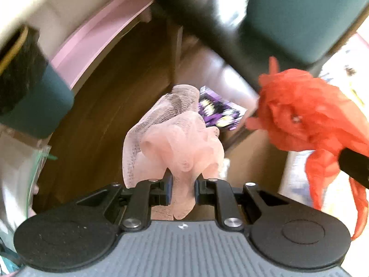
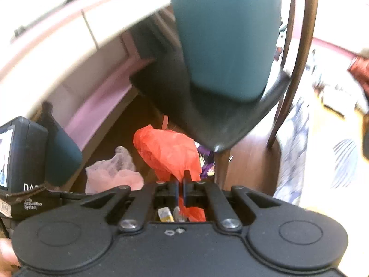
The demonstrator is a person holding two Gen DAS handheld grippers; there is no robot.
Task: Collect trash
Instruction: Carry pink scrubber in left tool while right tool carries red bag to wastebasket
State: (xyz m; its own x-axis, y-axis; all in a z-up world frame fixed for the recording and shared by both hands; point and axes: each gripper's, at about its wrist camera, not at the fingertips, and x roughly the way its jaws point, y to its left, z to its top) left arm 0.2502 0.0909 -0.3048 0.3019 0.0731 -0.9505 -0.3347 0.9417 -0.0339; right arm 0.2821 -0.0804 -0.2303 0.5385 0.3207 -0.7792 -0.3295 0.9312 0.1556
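My left gripper (image 1: 183,182) is shut on a pale pink mesh net (image 1: 182,143), which bulges out in front of its fingers above the brown floor. In the right wrist view the same pink net (image 2: 110,173) shows low at the left. My right gripper (image 2: 181,182) is shut on a crumpled red plastic bag (image 2: 168,152); the left wrist view shows that red bag (image 1: 306,113) hanging at the right. A purple printed wrapper (image 1: 219,113) lies on the floor beyond the pink net, and a bit of this purple wrapper (image 2: 206,164) peeks out behind the red bag.
A chair with a teal backrest (image 2: 228,37) and a black seat (image 2: 203,113) stands close ahead on dark wooden legs (image 2: 222,168). A pink-edged cabinet (image 2: 96,106) runs along the left. A patterned rug (image 2: 293,152) lies at the right on the wooden floor (image 1: 110,106).
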